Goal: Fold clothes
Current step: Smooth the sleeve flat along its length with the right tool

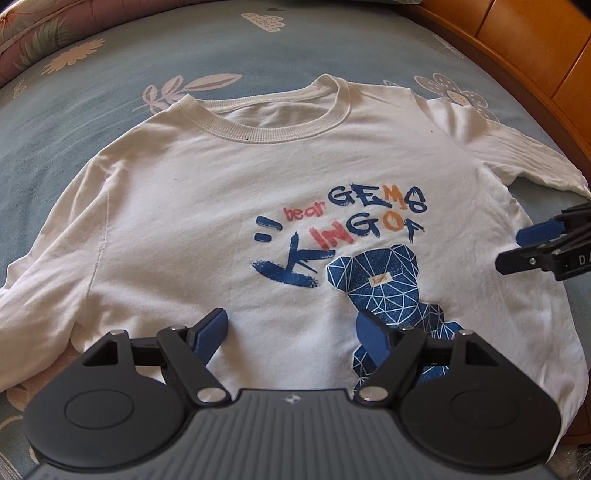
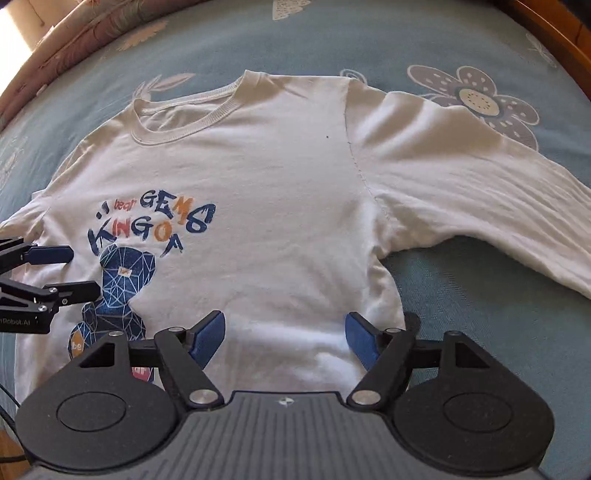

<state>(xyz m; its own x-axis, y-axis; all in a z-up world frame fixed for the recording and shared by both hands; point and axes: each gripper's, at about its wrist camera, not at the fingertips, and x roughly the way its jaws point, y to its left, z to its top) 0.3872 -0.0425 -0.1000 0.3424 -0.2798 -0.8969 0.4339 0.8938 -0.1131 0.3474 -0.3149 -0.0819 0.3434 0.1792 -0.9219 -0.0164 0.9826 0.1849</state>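
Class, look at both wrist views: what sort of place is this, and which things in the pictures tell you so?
Most likely a bedroom. A white long-sleeved shirt lies spread flat on a blue floral bedspread, a curved wooden bed frame edges the mattress, and a floral quilt or pillow sits at the far end.

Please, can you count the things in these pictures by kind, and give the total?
White long-sleeved shirt: 1
Hand-held grippers: 2, the left hand-held gripper and the right hand-held gripper
Blue flowered bedcover: 1
Pink flowered pillow: 1
Total: 5
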